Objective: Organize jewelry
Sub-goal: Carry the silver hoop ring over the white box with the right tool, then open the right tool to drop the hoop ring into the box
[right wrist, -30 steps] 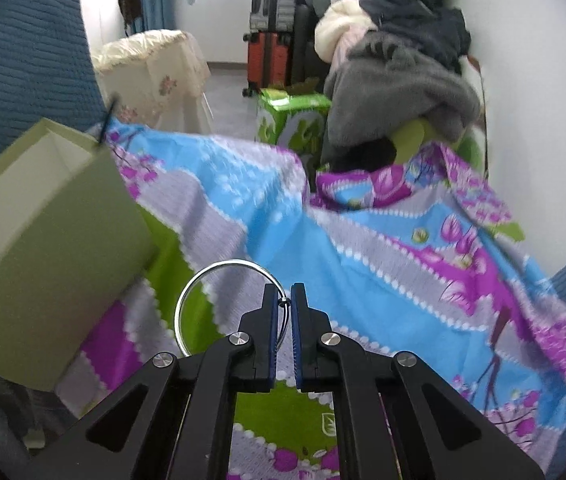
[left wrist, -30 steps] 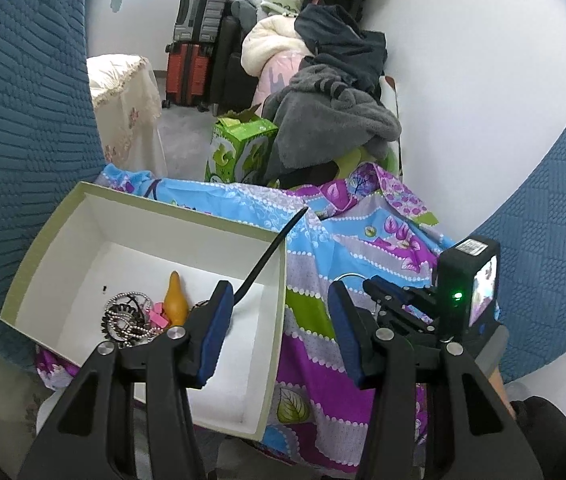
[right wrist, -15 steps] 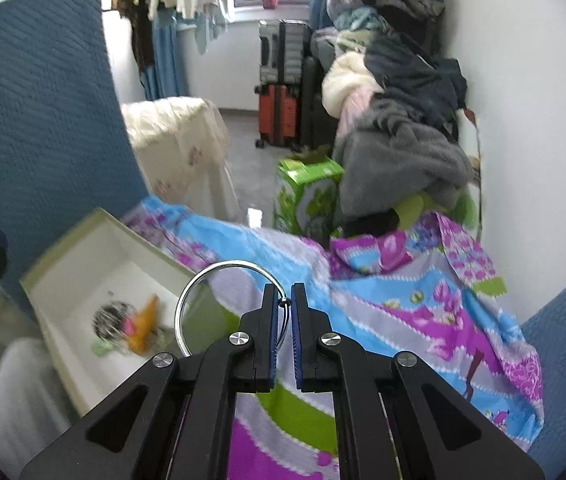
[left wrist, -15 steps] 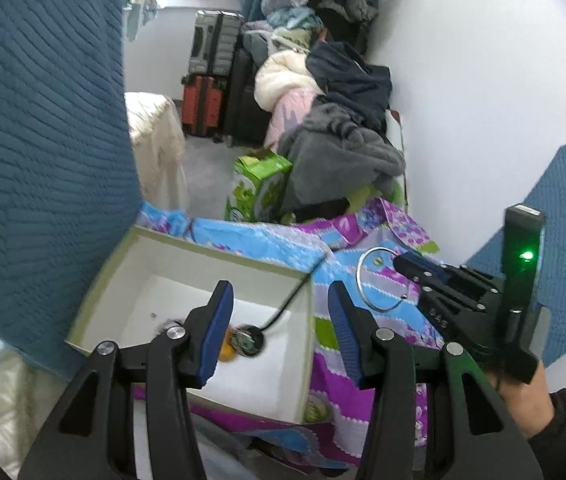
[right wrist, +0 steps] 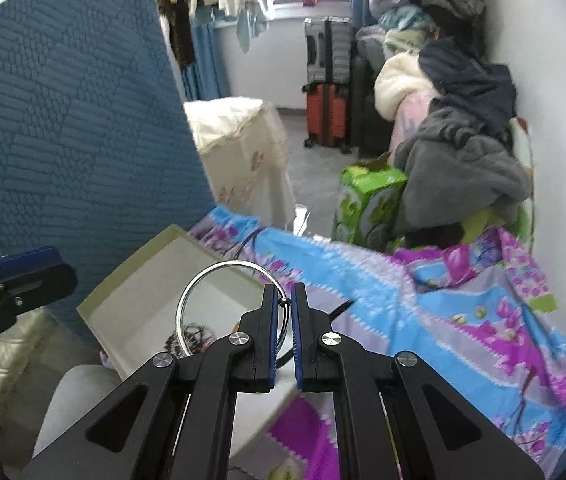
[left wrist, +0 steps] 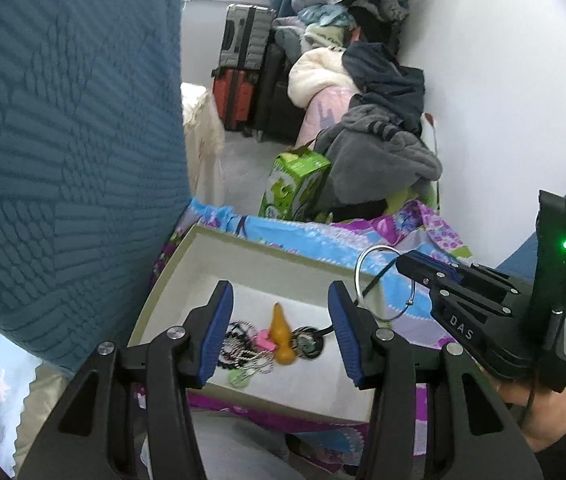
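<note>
A thin silver bangle (right wrist: pixel 235 264) is pinched in my right gripper (right wrist: pixel 288 304), which is shut on it and holds it in the air over the right side of an open white box with a green rim (right wrist: pixel 131 268). From the left wrist the same bangle (left wrist: pixel 379 247) hangs from my right gripper (left wrist: pixel 405 264) above the box (left wrist: pixel 171 280). In the box lie bead chains (left wrist: pixel 243 340), an orange pendant (left wrist: pixel 281 332) and a round dark pendant on a black cord (left wrist: pixel 307 346). My left gripper (left wrist: pixel 281 320) hovers over the box, open and holding nothing.
A blue quilted cushion (left wrist: pixel 63 120) stands close on the left of the box. The box rests on a floral sheet (right wrist: pixel 443 300). Behind are a green carton (right wrist: pixel 367 200), piled clothes (right wrist: pixel 463 152) and suitcases (right wrist: pixel 327 80). A person's hand (left wrist: pixel 543 412) holds the right gripper.
My right gripper lifted the bangle off the sheet and carried it left, over the box. The left gripper drew back and up, so the box looks smaller and the cushion fills more of its view.
</note>
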Tool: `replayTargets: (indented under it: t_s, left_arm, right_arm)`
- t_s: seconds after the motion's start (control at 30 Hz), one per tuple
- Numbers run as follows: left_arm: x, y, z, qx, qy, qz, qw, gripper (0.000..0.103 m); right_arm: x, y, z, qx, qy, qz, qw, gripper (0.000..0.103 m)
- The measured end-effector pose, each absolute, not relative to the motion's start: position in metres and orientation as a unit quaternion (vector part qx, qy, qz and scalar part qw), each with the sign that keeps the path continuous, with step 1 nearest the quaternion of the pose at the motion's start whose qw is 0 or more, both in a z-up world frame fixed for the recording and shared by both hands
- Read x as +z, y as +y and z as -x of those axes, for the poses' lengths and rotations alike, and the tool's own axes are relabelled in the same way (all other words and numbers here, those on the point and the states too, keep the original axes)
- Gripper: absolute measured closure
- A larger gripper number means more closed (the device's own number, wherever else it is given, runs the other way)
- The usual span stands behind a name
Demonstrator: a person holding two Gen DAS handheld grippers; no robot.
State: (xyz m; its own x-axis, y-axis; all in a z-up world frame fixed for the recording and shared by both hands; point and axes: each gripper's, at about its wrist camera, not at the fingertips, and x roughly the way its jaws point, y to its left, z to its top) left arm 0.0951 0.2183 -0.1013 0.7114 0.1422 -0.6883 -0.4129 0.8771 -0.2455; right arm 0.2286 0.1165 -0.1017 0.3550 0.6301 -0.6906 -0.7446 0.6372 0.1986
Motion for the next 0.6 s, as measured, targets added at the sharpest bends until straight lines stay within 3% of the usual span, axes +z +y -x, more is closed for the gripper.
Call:
replayTargets:
  t_s: [0.3, 0.6]
  left_arm:
    - [-0.15, 0.229, -0.103, 0.157, 0.377, 0.209, 0.889, 0.053]
    - [-0.152, 0.226, -0.102, 0.162, 0.382, 0.211, 0.885, 0.053]
  right_arm:
    - [-0.146, 0.137, -0.214, 0.43, 0.424, 0.088, 0.792, 0.098]
    - [-0.163, 0.138, -0.21, 0.442, 0.456, 0.077, 0.769, 0.096]
